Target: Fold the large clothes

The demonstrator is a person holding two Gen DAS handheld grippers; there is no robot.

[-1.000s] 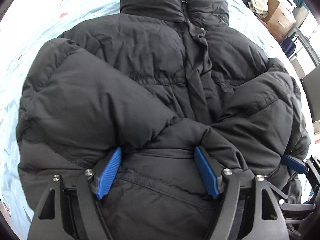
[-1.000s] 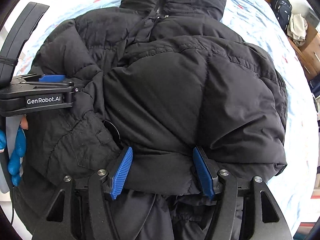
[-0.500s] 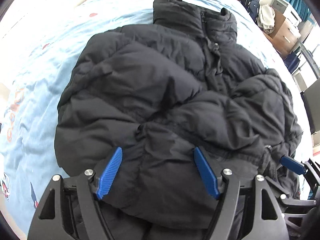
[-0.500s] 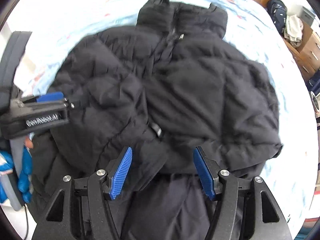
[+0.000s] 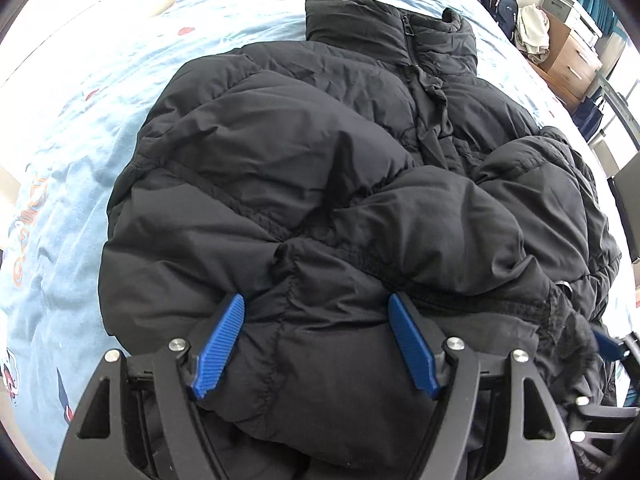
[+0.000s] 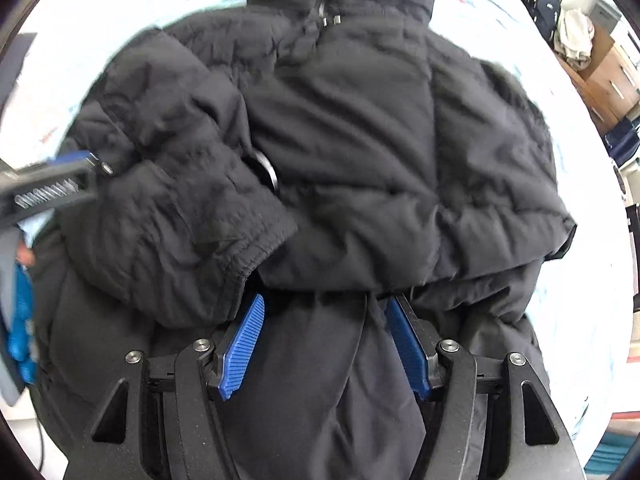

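Black puffer jacket (image 5: 340,184) between left gripper (image 5: 320,344) pads

Left gripper (image 5: 320,344), black frame with blue ribbed pads: aimed steeply down, jaws set wide, bulky black padded fabric bulging between the pads; both pads press into it. Right gripper (image 6: 326,346), same build: aimed steeply down, jaws somewhat narrower, black fabric between the pads, contact on both sides. Blue-gloved hand (image 6: 20,320) visible at left edge of right wrist view.
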